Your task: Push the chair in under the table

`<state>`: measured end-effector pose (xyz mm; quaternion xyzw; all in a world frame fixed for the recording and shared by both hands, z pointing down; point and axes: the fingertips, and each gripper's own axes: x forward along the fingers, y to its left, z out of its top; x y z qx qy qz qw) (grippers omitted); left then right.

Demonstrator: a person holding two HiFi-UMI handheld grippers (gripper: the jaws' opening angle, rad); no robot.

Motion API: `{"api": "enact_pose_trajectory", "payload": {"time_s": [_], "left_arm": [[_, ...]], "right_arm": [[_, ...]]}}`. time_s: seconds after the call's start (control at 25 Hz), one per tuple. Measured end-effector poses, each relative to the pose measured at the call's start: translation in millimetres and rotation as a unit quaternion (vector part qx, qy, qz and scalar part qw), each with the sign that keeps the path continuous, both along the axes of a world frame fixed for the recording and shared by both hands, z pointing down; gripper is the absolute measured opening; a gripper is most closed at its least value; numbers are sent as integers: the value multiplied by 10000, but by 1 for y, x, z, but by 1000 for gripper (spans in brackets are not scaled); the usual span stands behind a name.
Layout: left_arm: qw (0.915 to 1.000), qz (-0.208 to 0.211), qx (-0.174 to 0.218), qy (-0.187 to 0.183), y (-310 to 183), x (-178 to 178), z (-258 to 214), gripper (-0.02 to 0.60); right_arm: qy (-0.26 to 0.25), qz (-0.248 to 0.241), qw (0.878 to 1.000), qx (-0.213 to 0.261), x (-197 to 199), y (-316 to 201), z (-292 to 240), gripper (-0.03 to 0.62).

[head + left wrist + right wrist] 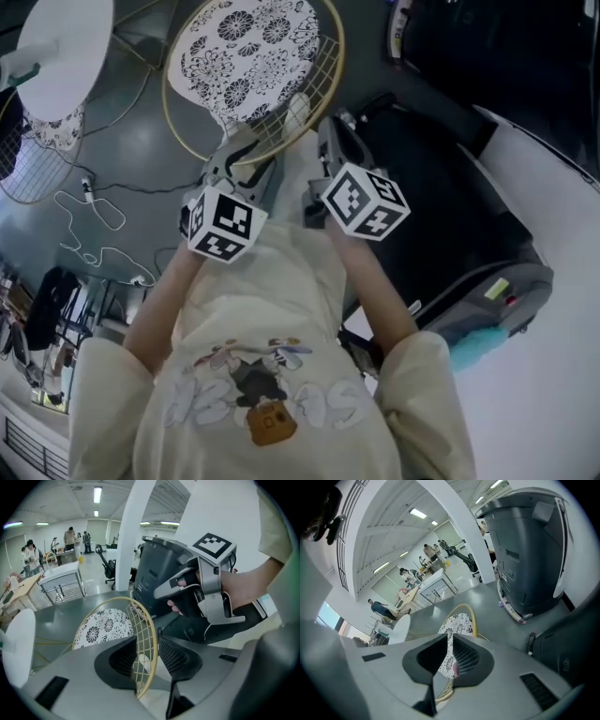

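Plainly both tongs are clamped narrow on the chair [246, 49] by its wire back [281, 111], left gripper [146, 653] across the gold rim, right gripper [451, 656] at its edge, while the nearby white table [58, 45] is cut off by the frame corner.

Open office hall; ceiling strip lights [97, 494]; desks [61, 576]; large grey machine [529, 550].

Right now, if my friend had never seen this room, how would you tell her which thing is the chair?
Find the grey floor between the round white table and the big black machine. The chair stands there, out in the open. You can tell it by the gold wire hoop around its black-and-white flowery seat.
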<state>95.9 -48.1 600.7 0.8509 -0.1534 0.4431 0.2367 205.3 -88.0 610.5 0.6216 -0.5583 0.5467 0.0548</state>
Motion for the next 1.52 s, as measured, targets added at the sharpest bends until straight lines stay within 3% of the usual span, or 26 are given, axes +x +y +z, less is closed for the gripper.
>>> {"api": "enact_pose_trajectory", "payload": {"time_s": [0.16, 0.68, 1.0, 1.08, 1.16, 1.2, 1.24, 1.52], "left_arm": [[9998, 68, -179, -3, 4, -1, 22, 165], [9979, 331, -457, -328, 42, 1, 99, 179], [9981, 264, -418, -379, 44, 1, 124, 178], [9981, 253, -513, -250, 48, 4, 125, 154], [9986, 193, -480, -145, 51, 8, 124, 75], [9990, 186, -387, -147, 53, 10, 124, 75], [9992, 194, -318, -168, 53, 10, 123, 71], [9986, 180, -452, -204, 55, 5, 124, 71]], "right_arm": [[-102, -74, 9999, -2, -8, -10, 16, 103], [-259, -35, 9977, -623, -16, 4, 80, 118], [94, 101, 9957, -919, -7, 7, 91, 132], [101, 107, 9936, -1118, -5, 10, 101, 135], [108, 96, 9906, -1360, -4, 11, 113, 133], [85, 107, 9894, -1444, -5, 10, 116, 126], [52, 134, 9887, -1495, -5, 9, 117, 79], [-149, 187, 9885, -1494, -11, 9, 119, 71]]}}
